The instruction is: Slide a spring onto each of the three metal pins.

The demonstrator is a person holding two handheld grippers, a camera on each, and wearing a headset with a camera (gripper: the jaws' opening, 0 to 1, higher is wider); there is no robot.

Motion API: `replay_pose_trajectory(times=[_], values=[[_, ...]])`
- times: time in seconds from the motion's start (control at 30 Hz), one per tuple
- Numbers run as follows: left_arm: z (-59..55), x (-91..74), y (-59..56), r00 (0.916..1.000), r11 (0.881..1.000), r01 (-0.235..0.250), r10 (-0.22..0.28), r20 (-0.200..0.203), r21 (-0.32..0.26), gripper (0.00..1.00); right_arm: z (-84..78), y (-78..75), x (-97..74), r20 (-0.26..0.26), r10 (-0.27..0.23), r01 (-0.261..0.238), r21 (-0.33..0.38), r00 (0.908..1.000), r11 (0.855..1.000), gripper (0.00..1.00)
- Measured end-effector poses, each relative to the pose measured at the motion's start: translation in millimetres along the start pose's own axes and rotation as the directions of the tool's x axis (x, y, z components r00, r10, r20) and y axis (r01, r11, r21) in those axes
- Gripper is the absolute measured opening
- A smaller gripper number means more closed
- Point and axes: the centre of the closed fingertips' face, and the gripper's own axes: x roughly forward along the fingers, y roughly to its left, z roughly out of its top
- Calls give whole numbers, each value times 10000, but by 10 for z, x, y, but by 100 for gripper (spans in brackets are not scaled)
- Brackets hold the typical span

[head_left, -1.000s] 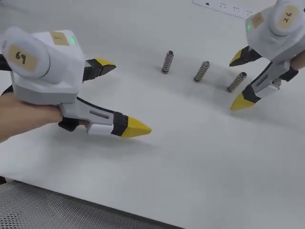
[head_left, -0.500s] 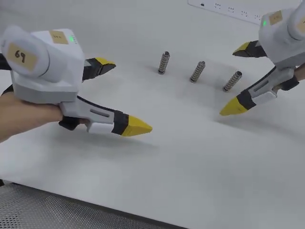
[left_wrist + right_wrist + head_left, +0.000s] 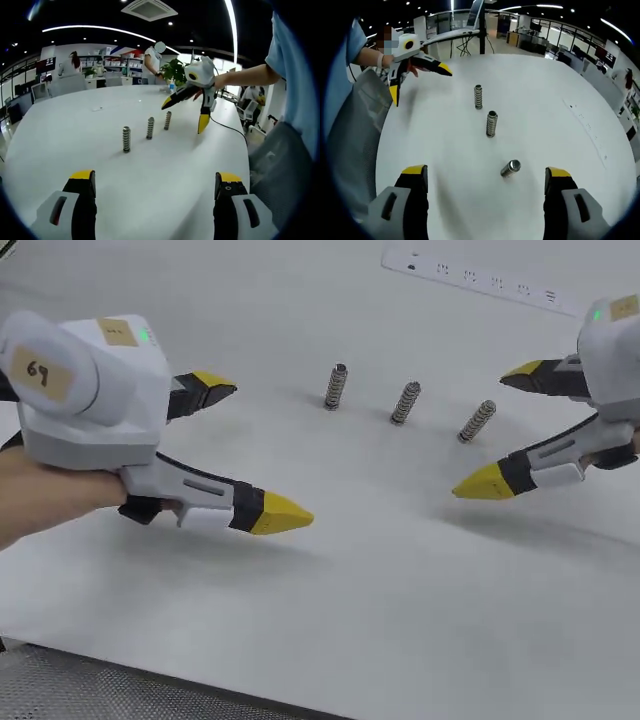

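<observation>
Head view first. My left gripper (image 3: 248, 450) is near-left over the bench (image 3: 400, 600), jaws spread wide, nothing between them. My right gripper (image 3: 495, 428) is out on the right, jaws spread just as wide and also empty. Between the two, a bit farther back, three springs stand in a row on the bench: left spring (image 3: 336, 387), middle spring (image 3: 405, 402), right spring (image 3: 477, 421). The right spring is near the right gripper's lower jaw tip but not touching it. A power strip (image 3: 480, 280) lies along the far edge.

Left gripper view: the left gripper (image 3: 155, 176) has both jaws well apart at the bottom, with bare bench between them. The row runs away from me: left spring (image 3: 126, 139) nearest, then the middle spring (image 3: 150, 128), then the right spring (image 3: 167, 120). The right gripper (image 3: 185, 116) hangs just past the row, jaws spread.

Right gripper view: the right gripper (image 3: 486, 171) has its jaws wide apart and the right spring (image 3: 510, 168) sits between the tips, clear of both. The middle spring (image 3: 491, 124) and left spring (image 3: 478, 96) line up behind it. The left gripper (image 3: 420, 85) is far-left, jaws spread.
</observation>
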Motion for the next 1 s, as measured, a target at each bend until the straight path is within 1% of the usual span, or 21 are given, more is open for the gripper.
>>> replay_pose_trajectory(times=[0.03, 0.2, 0.23, 0.47, 0.6, 0.77, 0.8, 0.9, 1.0], values=[[-1, -3, -3, 10000, 10000, -5, 5, -14, 19, 96, 2, 11, -18, 153, -89, 88, 35, 9998, 10000, 96], [11, -20, -32, 10000, 10000, 15, -15, -23, 49, 96, -81, 122, -181, 436, -331, 300, 695, 9985, 9971, 95], [18, -20, -36, 10000, 10000, 11, -11, 2, 47, 96, -84, 131, -206, 545, -431, 391, 724, 9976, 9966, 95], [22, -28, -90, 9999, 9999, 96, -95, -80, 103, 96, -186, 265, -424, 880, -1018, 891, 1383, 9909, 9864, 95], [38, -45, -103, 9999, 9999, 86, -85, -91, 114, 96, -239, 351, -532, 1015, -1300, 1109, 1750, 9863, 9783, 95], [67, -86, -112, 10000, 9999, 17, -17, -31, 132, 96, -306, 459, -654, 1217, -1674, 1391, 2122, 9784, 9673, 95], [71, -94, -116, 10000, 9999, 5, -5, -24, 130, 96, -322, 480, -681, 1259, -1800, 1487, 2250, 9756, 9630, 95], [85, -123, -132, 10000, 9998, -24, 24, -30, 211, 96, -366, 544, -745, 1336, -1969, 1596, 2479, 9713, 9556, 95], [124, -167, -142, 9999, 9996, -113, 111, 62, 262, 96, -417, 613, -824, 1435, -2175, 1720, 2759, 9655, 9457, 94]])
